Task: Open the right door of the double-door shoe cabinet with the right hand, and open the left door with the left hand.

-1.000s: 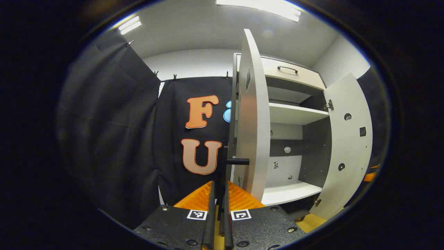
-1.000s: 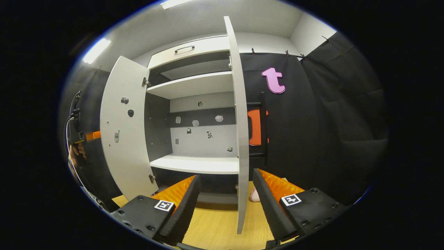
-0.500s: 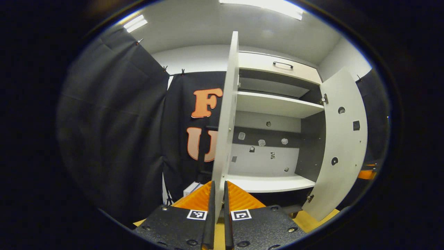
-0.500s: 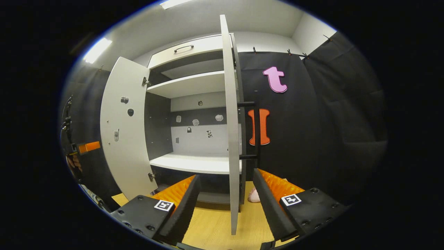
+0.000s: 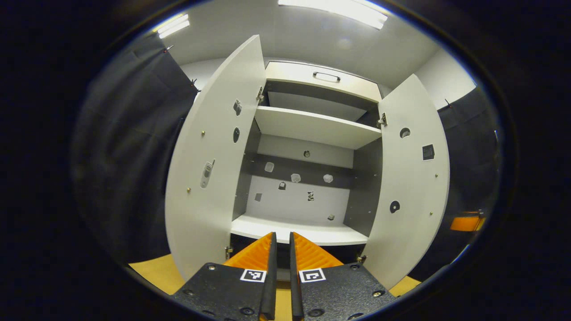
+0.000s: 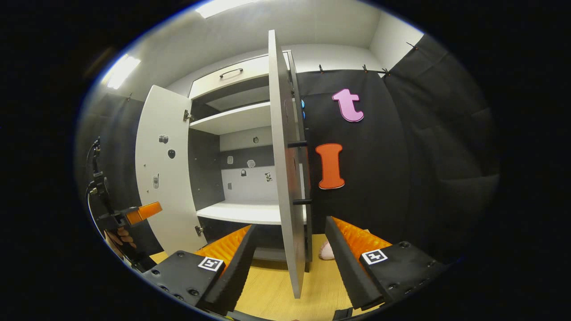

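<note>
Standing open on both sides, the shoe cabinet (image 5: 312,129) serves as the landmark for every position given below. Seen in the left gripper view, the left door (image 5: 209,165) swings out to the cabinet's left and the right door (image 5: 412,178) to its right, each showing its pale inner face with small stickers. Between the doors lie an upper shelf (image 5: 312,127), a lower shelf (image 5: 303,232) and a back panel dotted with small stickers; a drawer front with a dark handle (image 5: 326,76) sits at the cabinet's top. The left gripper (image 5: 283,249) points at the lower shelf from in front of the cabinet, its fingers nearly together with only a narrow slit between them, holding nothing. In the right gripper view, the right door (image 6: 283,178) appears edge-on, with its dark bar handle (image 6: 308,171) on the outer face. The right gripper (image 6: 290,254) has its fingers spread wide, one on each side of that door's lower edge, neither touching it. The other gripper (image 6: 134,214), held by a hand (image 6: 117,237), shows beyond the left door (image 6: 167,169). A wooden floor (image 6: 272,285) lies below the cabinet.
</note>
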### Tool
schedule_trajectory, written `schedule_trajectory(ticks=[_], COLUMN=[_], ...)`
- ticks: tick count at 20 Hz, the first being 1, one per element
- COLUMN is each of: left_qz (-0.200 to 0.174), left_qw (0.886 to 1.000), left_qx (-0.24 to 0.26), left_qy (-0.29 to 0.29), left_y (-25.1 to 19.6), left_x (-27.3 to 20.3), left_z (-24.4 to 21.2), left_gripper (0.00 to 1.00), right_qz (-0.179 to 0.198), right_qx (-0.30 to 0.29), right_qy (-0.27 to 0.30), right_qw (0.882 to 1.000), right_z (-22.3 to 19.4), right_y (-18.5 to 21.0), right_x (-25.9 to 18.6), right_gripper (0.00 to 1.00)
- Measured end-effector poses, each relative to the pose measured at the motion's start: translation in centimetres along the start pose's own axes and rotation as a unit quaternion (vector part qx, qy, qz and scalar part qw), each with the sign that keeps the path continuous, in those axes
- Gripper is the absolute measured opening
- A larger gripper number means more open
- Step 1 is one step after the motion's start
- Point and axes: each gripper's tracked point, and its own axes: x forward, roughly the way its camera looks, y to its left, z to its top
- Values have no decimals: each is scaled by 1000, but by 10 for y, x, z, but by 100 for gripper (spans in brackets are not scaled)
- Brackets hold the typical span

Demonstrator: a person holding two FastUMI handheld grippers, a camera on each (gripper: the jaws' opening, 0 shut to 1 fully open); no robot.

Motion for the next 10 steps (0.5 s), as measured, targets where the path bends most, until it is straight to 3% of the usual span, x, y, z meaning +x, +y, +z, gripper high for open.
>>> schedule_trajectory(ticks=[6,7,8,10], left_qz=[-17,-21,-25,-21], left_qw=[1000,1000,999,1000], left_qx=[-4,-14,-19,-9], left_qy=[0,-5,-7,-4], left_y=[-42,-48,-51,-50], left_x=[-10,-12,-11,-10], left_z=[-16,-15,-13,-15], left_gripper=[17,23,48,57], right_qz=[-8,-8,-5,-1], right_qx=[3,4,7,11], right_qy=[-2,-5,-10,-14], right_qw=[1000,1000,1000,1000], right_z=[1,3,5,5], right_y=[-12,-12,-10,-7], right_x=[-19,-22,-24,-27], right_gripper=[97,97,97,97])
